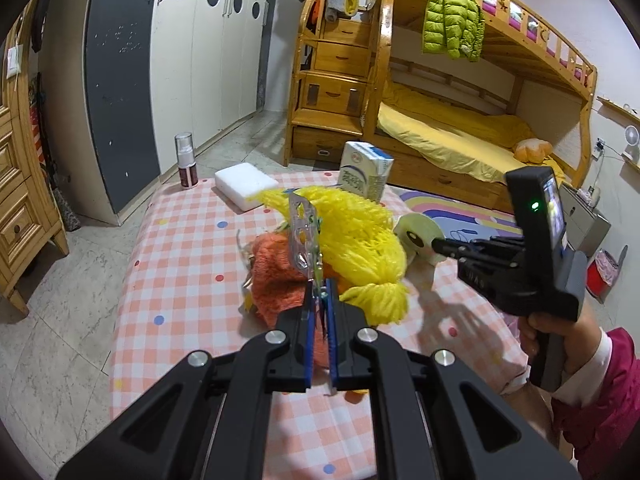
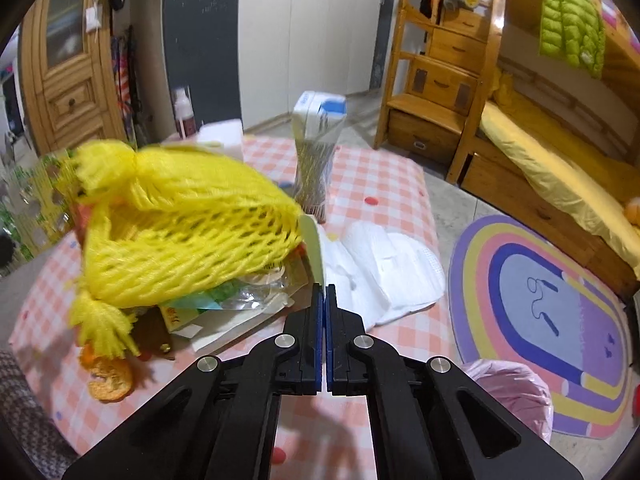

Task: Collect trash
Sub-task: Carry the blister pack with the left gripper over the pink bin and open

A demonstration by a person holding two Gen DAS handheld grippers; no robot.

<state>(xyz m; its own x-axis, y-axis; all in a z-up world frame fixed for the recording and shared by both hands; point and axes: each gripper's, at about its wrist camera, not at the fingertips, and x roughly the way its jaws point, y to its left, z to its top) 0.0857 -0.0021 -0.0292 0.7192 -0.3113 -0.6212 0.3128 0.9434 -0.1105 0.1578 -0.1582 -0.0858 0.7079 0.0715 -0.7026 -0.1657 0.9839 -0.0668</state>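
My left gripper (image 1: pixel 319 294) is shut on an empty silver pill blister pack (image 1: pixel 304 236) that stands up from its tips above a heap of trash on the checked table (image 1: pixel 184 280). The heap holds a yellow foam fruit net (image 1: pixel 352 228), also in the right wrist view (image 2: pixel 180 220), an orange net (image 1: pixel 276 280), paper and plastic wrappers (image 2: pixel 240 300) and orange peel (image 2: pixel 110 380). My right gripper (image 2: pixel 324 292) is shut and empty beside the heap, its tips near a card edge. It shows in the left wrist view (image 1: pixel 438 245) at the right.
A milk carton (image 1: pixel 366 170), a white foam block (image 1: pixel 246 184) and a spray bottle (image 1: pixel 186 160) stand at the table's far side. White tissue (image 2: pixel 384 268) lies right of the heap. A pink bag-lined bin (image 2: pixel 516 396) stands on the floor by a striped rug (image 2: pixel 540 300).
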